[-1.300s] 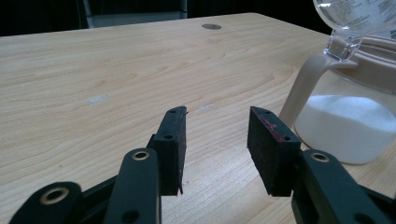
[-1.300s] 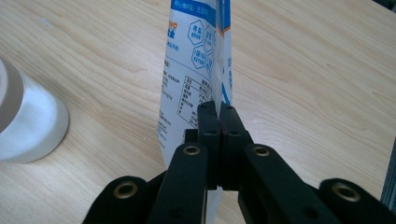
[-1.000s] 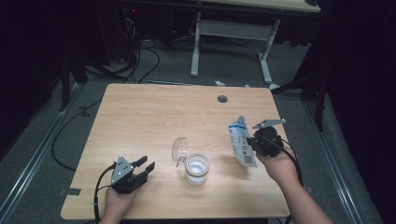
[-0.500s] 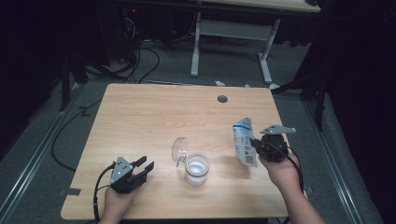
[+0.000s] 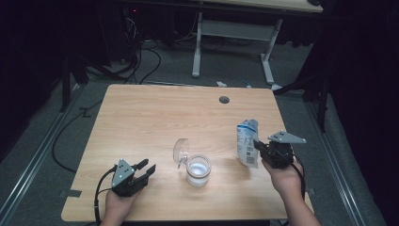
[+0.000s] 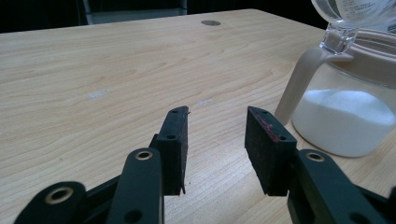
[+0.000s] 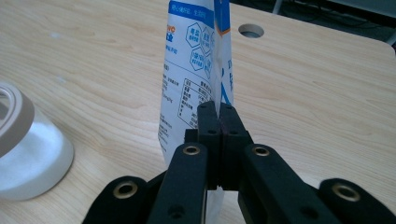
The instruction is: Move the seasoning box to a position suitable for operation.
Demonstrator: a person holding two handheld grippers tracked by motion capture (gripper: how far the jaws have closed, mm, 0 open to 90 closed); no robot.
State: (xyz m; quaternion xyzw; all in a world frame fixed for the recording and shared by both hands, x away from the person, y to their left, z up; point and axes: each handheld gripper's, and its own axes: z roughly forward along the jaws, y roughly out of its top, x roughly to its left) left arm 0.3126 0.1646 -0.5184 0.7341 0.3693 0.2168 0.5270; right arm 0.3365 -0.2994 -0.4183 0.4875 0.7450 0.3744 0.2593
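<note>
A glass jar (image 5: 198, 169) holding white powder stands near the table's front middle, its clear hinged lid (image 5: 180, 150) flipped up. In the left gripper view the jar (image 6: 345, 116) is just right of my jaws. My left gripper (image 5: 143, 170) rests low at the front left, open with nothing between its pads (image 6: 217, 116). A white and blue printed pouch (image 5: 246, 141) stands upright right of the jar. My right gripper (image 5: 259, 147) is shut on the pouch's edge (image 7: 191, 70), jaws pinched together (image 7: 219, 109). The jar (image 7: 28, 154) sits to its left.
The wooden table (image 5: 155, 117) has a round cable hole (image 5: 224, 100) at the back right. Dark floor with cables and a white desk frame (image 5: 233, 33) lie beyond the far edge. The table's right edge is close to my right hand.
My right gripper has shifted slightly to the right and toward the near edge, carrying the pouch with it. The left gripper and the jar have stayed put.
</note>
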